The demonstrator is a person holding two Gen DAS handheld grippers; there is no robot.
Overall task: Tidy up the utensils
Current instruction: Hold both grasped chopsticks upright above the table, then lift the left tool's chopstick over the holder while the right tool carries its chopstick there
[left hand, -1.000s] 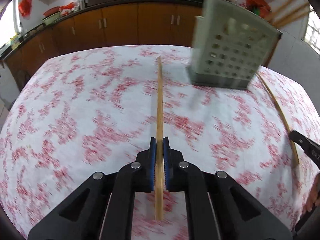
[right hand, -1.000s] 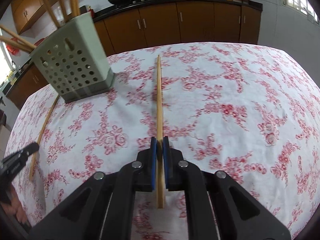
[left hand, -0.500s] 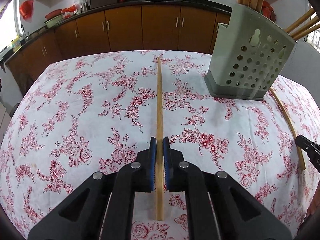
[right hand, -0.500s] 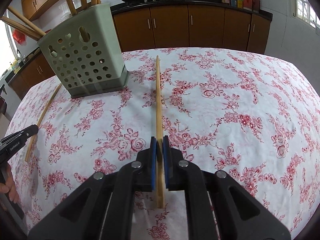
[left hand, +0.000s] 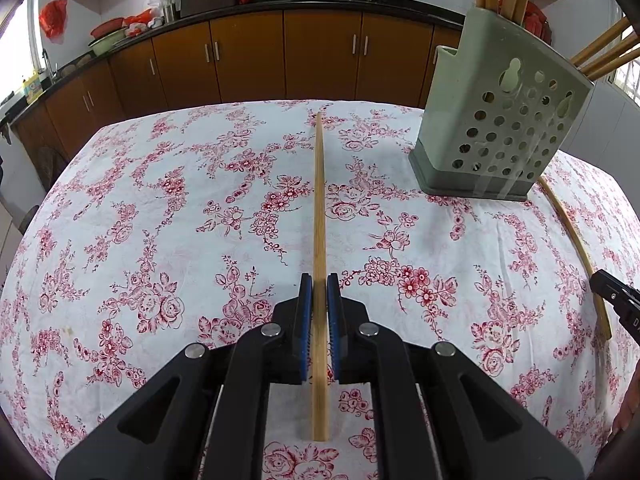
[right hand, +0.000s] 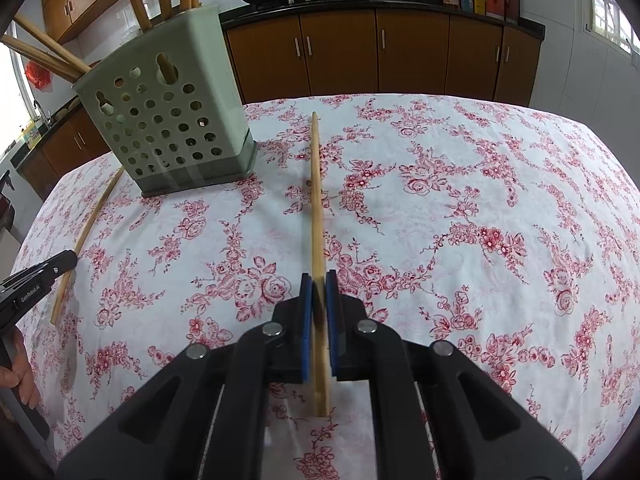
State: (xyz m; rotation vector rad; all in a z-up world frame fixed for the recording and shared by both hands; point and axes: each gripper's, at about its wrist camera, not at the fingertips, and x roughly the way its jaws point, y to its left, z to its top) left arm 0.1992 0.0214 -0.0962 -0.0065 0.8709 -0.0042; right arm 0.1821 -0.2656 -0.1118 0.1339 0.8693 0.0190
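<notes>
My left gripper (left hand: 320,284) is shut on a long bamboo chopstick (left hand: 319,200) that points forward over the table. My right gripper (right hand: 319,282) is shut on another bamboo chopstick (right hand: 316,192), also pointing forward. A pale green perforated utensil holder (left hand: 496,128) with several chopsticks in it stands on the table, to the right of the left gripper and to the left of the right gripper (right hand: 168,120). Each gripper's held chopstick also shows at the edge of the other view (left hand: 576,248) (right hand: 88,228).
The table has a white cloth with red flowers (left hand: 160,220). Brown kitchen cabinets (left hand: 280,52) with a dark counter and two woks run behind it. A hand shows at the left edge of the right wrist view (right hand: 16,372).
Both grippers moved in closer toward the holder, which now looks nearer and more upright in each view. The left view's blur has settled. Both chopsticks stay gripped.
</notes>
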